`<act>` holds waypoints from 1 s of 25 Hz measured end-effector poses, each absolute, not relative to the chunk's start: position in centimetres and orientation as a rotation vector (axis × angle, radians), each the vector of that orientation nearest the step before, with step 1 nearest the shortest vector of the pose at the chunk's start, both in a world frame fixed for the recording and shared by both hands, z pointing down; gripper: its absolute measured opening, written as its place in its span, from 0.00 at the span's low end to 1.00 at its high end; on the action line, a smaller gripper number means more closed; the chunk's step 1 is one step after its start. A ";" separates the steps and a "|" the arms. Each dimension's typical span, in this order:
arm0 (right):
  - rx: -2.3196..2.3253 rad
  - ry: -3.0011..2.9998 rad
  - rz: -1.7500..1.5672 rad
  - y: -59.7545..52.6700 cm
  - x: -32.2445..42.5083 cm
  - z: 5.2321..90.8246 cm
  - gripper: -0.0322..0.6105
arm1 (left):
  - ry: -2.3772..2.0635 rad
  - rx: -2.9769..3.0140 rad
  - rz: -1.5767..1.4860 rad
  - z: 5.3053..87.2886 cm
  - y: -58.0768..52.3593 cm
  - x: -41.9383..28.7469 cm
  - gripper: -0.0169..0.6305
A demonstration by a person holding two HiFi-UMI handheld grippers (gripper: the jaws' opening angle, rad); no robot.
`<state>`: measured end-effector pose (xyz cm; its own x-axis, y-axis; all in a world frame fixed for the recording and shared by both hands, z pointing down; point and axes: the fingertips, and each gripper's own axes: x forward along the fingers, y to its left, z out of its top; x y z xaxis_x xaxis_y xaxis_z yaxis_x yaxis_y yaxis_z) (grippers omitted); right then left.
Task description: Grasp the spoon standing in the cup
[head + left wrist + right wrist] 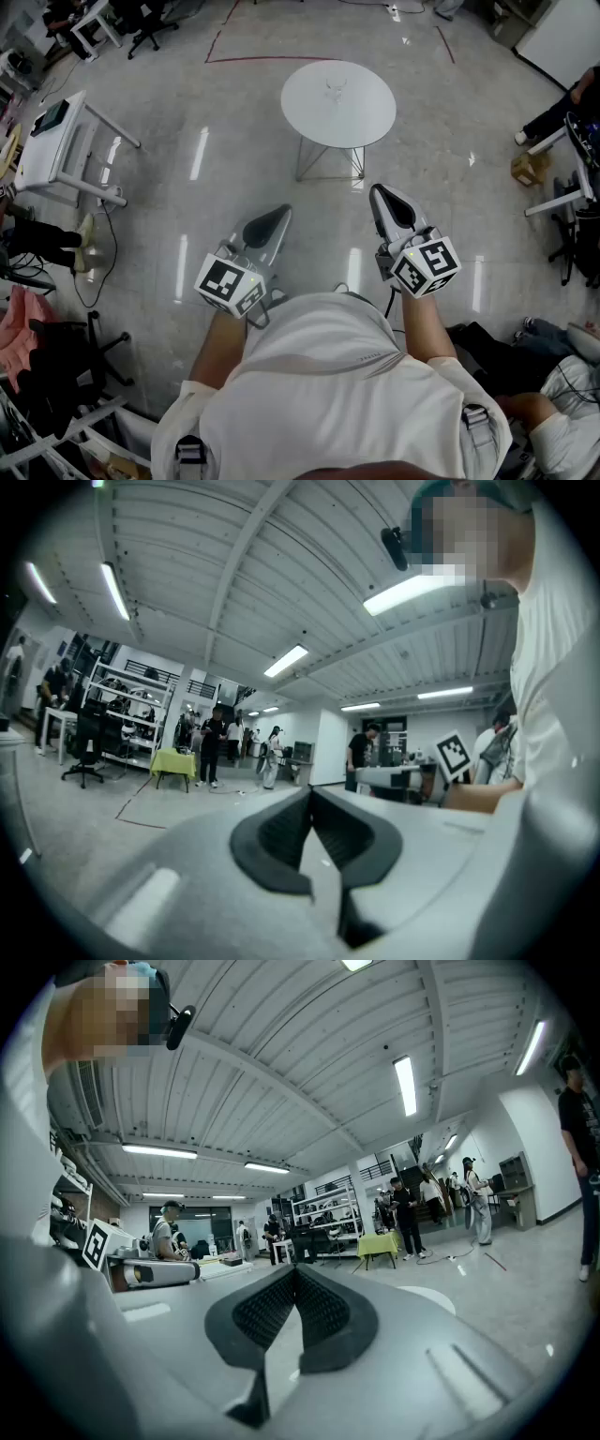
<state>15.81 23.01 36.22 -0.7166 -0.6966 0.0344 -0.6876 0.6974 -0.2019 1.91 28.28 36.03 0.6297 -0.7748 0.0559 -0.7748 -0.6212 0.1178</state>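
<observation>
In the head view, a round white bench (337, 103) stands at the upper centre of the frame on a glossy grey floor (187, 187). A small clear cup (335, 90) stands near the bench's middle; it is too small to tell whether a spoon stands in it. The left tool (272, 220) and right tool (384, 199) are held out at the frame's centre, both well apart from the bench and pointing toward it. Each carries a marker cube (230, 281) at its rear, above the person's white shirt (328, 394).

In the left gripper view, the left tool (311, 794) is clenched, its dark ribbed pads (281, 832) meeting at the tips with nothing between them. A workshop hall with standing people lies beyond.

In the right gripper view, the right tool (295, 1271) is likewise clenched on nothing, its pads (264, 1312) touching at the tips. The cup does not show here.
</observation>
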 end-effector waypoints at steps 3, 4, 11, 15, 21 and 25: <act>-1.154 2.863 -0.301 23.0 15.7 36.2 0.05 | -1.300 2.718 -0.007 35.8 28.3 1.9 0.03; -1.156 2.866 -0.303 23.0 15.6 36.1 0.05 | -1.301 2.718 -0.008 35.7 28.3 1.9 0.03; -1.154 2.878 -0.296 23.0 13.9 36.4 0.06 | -1.301 2.709 -0.010 36.0 28.6 0.2 0.03; -1.110 2.904 -0.245 23.8 12.8 36.4 0.05 | -1.300 2.711 -0.013 36.2 28.8 -0.4 0.03; -1.083 2.919 -0.269 24.1 10.2 36.6 0.05 | -1.304 2.688 -0.021 36.6 29.2 -3.1 0.03; -1.117 2.919 -0.310 23.8 8.2 37.1 0.05 | -1.320 2.675 -0.036 37.2 29.3 -6.1 0.03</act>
<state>8.16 23.79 37.11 -0.7469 -0.6613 0.0696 -0.6611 0.7275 -0.1836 -6.05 29.34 37.19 0.6108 -0.7903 0.0485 -0.7866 -0.5985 0.1521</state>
